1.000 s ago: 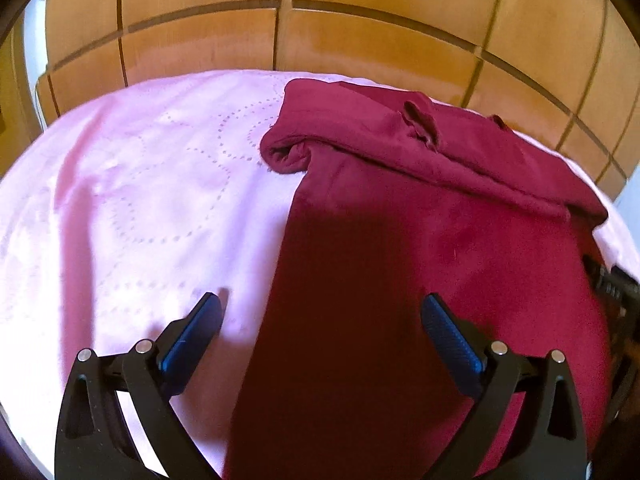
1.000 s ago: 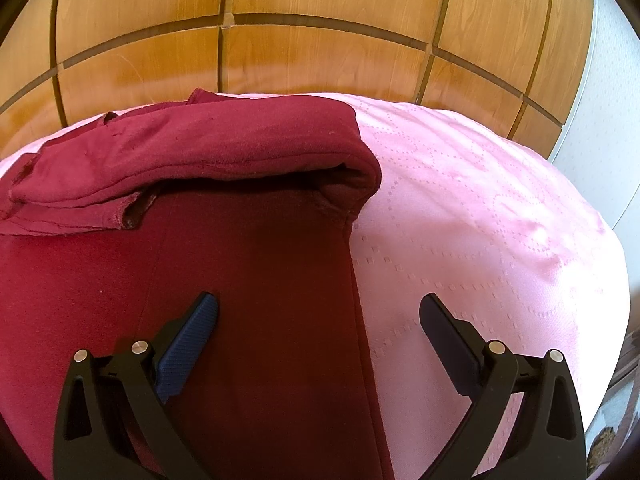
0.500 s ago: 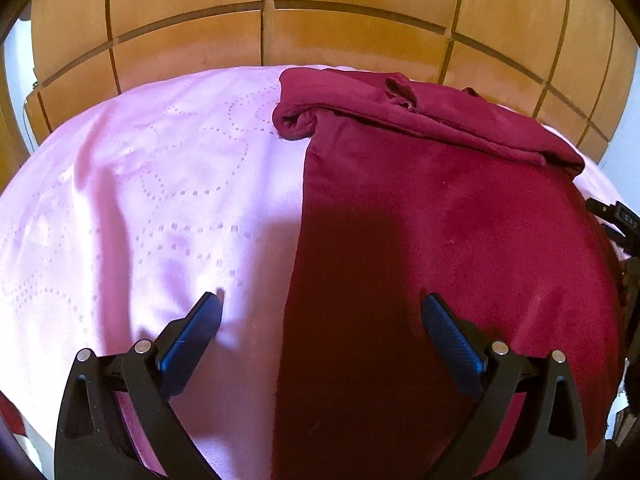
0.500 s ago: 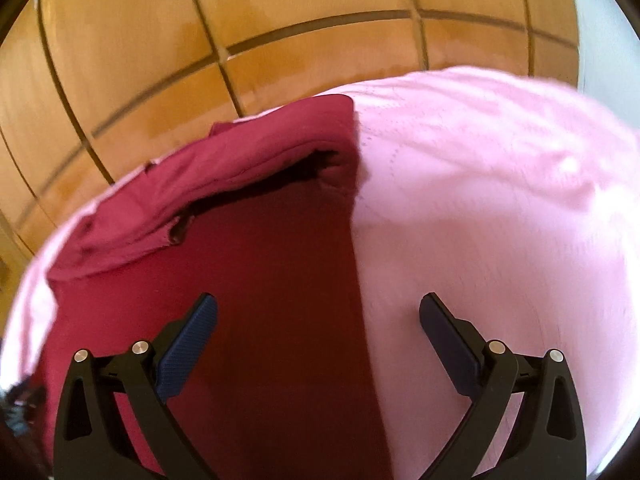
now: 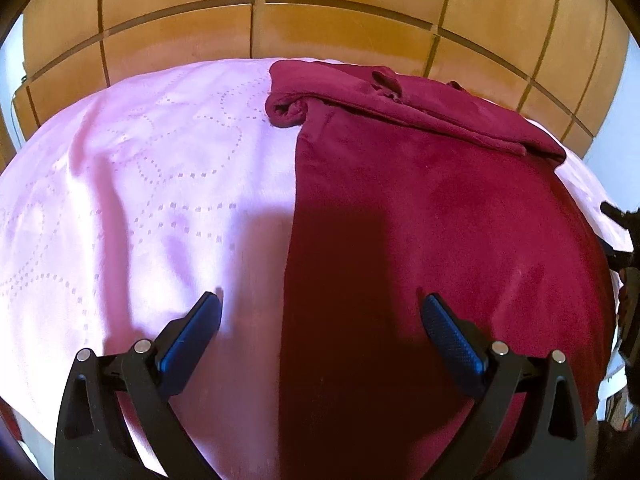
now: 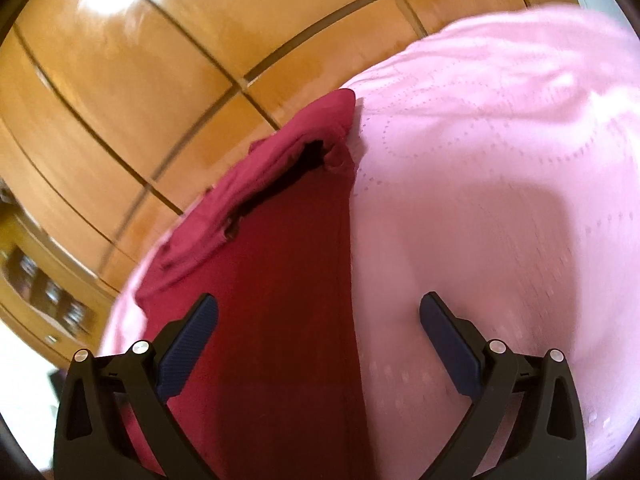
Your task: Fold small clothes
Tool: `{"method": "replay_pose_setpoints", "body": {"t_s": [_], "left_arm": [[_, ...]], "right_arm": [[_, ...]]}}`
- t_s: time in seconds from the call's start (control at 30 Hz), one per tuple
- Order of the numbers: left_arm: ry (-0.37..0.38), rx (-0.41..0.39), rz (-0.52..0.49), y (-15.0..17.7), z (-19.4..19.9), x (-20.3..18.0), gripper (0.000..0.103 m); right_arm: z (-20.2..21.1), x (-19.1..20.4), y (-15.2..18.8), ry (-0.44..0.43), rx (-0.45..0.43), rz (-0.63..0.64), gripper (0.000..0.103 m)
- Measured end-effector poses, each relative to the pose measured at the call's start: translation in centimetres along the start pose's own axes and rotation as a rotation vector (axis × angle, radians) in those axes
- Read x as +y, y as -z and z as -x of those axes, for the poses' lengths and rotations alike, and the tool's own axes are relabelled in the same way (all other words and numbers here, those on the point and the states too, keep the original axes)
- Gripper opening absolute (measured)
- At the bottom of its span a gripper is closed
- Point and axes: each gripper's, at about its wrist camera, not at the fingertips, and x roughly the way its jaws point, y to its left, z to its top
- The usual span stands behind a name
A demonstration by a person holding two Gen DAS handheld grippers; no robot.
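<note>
A dark red garment (image 5: 432,216) lies flat on the pink bedspread (image 5: 140,184), its far end folded back into a thick band (image 5: 400,108) near the headboard. My left gripper (image 5: 320,312) is open above the garment's left edge, nothing between its fingers. In the right wrist view the same garment (image 6: 280,288) appears tilted, its right edge running down the middle. My right gripper (image 6: 318,314) is open over that edge and holds nothing. The other gripper's black frame (image 5: 624,240) shows at the right rim of the left wrist view.
A wooden panelled headboard (image 5: 320,24) rises behind the bed. The pink bedspread (image 6: 500,184) spreads to the right of the garment. Blurred wooden furniture (image 6: 44,280) stands at the left in the right wrist view.
Both grippers have drawn back and up from the garment, staying open. The right wrist view has rolled, so the bed now appears tilted and blurred.
</note>
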Motion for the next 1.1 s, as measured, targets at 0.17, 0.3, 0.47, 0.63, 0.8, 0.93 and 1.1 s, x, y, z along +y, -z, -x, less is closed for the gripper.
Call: {"method": "replay_pose_setpoints", "body": {"t_s": [0.17,0.3,0.47,0.63,0.8,0.93,1.1], "left_arm": [[0.038,0.011,-0.003,0.5,0.6,0.3,0.1],[0.072,0.014,0.0,1.0,1.2,0.5,0.1],[0.107,0.016,0.01,1.2,1.6,0.9,0.096],[0.128,0.015,0.069,1.3,2.2,2.3,0.076],[0.186,0.025,0.111,1.6,2.6,3.5,0.07],[0.237,0.036,0.106,2.0,2.9,3.6,0.07],[0.281,0.056,0.08,2.1,3.1,3.5,0.07]], "right_arm": [[0.4,0.2,0.2,-0.007,0.041,0.021,0.099],[1.3,-0.2,0.6,-0.028,0.051,-0.004,0.099],[2.5,-1.2,1.2,-0.08,0.088,-0.059,0.079],[3.6,-3.5,1.8,-0.157,0.116,-0.185,0.053],[4.4,-4.7,3.0,-0.235,0.155,-0.247,0.053],[4.7,-4.6,4.0,-0.252,0.195,-0.236,0.053],[5.3,-5.4,5.3,-0.3,0.222,-0.269,0.053]]}}
